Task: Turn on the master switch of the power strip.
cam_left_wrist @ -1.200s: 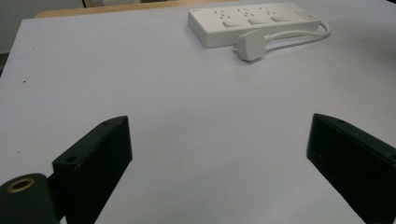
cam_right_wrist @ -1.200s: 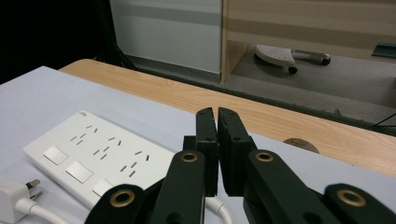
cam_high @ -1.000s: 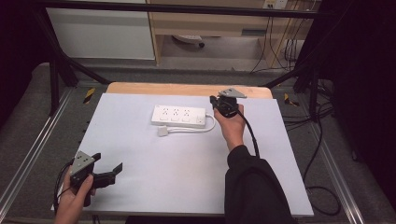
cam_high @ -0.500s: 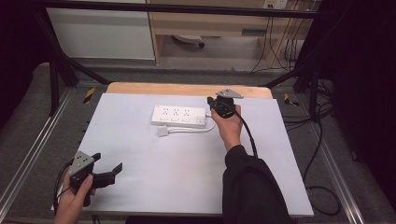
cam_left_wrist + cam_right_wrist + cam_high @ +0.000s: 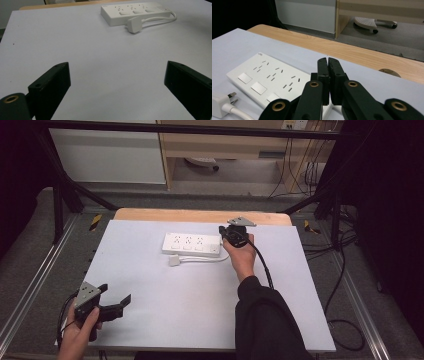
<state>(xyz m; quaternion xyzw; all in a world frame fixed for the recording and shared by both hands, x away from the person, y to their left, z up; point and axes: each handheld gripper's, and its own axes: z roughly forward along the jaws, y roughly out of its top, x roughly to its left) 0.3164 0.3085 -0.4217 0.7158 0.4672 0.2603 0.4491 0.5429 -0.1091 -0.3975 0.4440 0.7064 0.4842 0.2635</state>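
My right gripper [image 5: 231,234], jaws closed empty, has edged to power strip [image 5: 192,243] right end, likely switch press next. Left gripper [image 5: 119,301] wide open, idle.

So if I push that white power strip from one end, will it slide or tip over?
The power strip lies flat and low, so it probably slides rather than tips. Its rigid-looking body should move as one piece, while the looped cord and plug likely drag loosely behind.
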